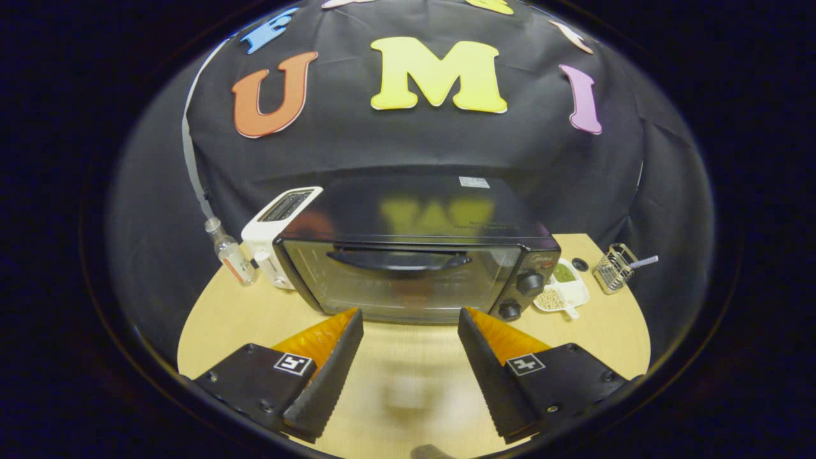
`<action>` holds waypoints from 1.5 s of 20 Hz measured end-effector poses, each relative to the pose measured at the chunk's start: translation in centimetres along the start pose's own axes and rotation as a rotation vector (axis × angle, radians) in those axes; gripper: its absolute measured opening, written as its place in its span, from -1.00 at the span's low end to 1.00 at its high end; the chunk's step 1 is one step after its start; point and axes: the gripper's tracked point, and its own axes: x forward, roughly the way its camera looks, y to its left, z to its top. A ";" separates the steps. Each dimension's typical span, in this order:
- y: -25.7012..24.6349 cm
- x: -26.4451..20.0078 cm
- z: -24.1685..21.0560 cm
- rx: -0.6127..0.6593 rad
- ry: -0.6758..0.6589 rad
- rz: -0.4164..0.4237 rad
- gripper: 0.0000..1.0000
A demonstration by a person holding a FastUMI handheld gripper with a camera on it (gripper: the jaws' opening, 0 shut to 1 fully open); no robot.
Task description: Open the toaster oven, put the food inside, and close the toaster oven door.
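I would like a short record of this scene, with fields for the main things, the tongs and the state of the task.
toaster oven: on the wooden table, door shut, handle near the door's top
tongs: open, nothing between the fingers, just before the oven door
left of oven: white toaster, small bottle
right of oven: divided dish, wire basket
task: door not yet opened

Your gripper (410, 347) hangs with its fingers spread wide and nothing between them, above the wooden table (223, 325). Just ahead of the fingertips you face the toaster oven (417, 268), its glass door shut, the handle (398, 259) across the top. A white toaster (277, 233) and a small bottle (229, 252) stand to its left; a dish of beans (561, 290) and a wire basket (614, 268) sit to its right.
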 end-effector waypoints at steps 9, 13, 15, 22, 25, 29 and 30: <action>-5.2 -5.3 -2.3 0.042 -0.021 -0.046 0.92; -10.2 -11.3 -2.0 0.042 -0.095 -0.087 0.92; -13.1 -14.9 -1.0 0.039 -0.157 -0.110 0.92; -25.1 -27.5 5.0 0.018 -0.430 -0.147 0.97; -30.7 -31.4 6.5 0.036 -0.523 -0.173 0.98; -35.3 -35.6 6.6 -0.012 -0.607 -0.163 0.98; -36.1 -36.2 6.5 -0.024 -0.618 -0.153 0.98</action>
